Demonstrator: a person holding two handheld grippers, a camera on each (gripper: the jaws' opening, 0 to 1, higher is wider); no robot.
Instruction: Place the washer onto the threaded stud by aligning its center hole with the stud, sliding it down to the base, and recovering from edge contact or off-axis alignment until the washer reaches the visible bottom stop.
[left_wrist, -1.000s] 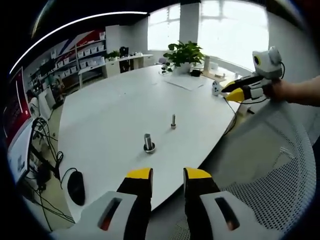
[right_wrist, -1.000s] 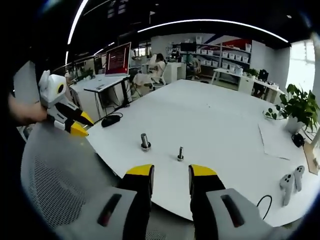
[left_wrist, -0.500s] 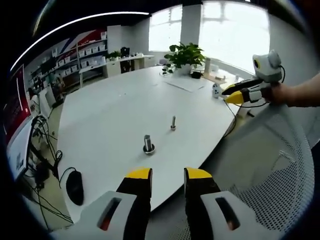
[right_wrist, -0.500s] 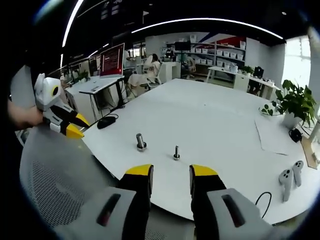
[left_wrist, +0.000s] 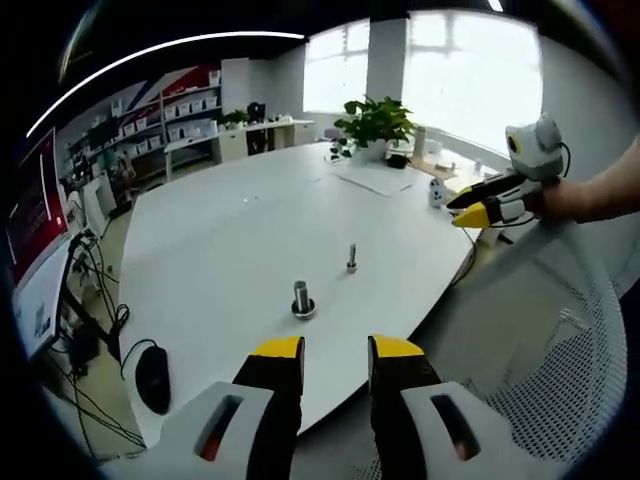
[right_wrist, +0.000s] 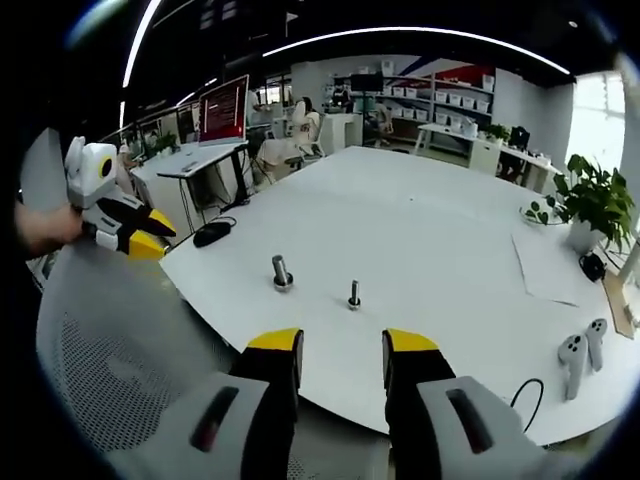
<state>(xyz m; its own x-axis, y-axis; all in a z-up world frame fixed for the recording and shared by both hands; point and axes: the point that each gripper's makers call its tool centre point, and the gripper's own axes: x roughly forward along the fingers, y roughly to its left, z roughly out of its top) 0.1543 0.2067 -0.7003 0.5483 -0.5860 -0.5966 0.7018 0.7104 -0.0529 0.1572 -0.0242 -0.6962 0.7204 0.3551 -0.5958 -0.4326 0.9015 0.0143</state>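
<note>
1. Your left gripper (left_wrist: 335, 348) hangs off the near edge of the white oval bench (left_wrist: 220, 230), its yellow-tipped jaws parted with nothing between them; your right gripper (right_wrist: 340, 342) is likewise parted and empty.
2. Over the last second both views have shifted only slightly, so you have hardly closed in.
3. On the bench stand a thicker metal stud with a ring at its base (left_wrist: 302, 299), which may be the washer, and a slimmer metal bolt (left_wrist: 351, 257) just beyond it.
4. I judge the task barely begun: both grippers remain well apart from the parts.
</note>
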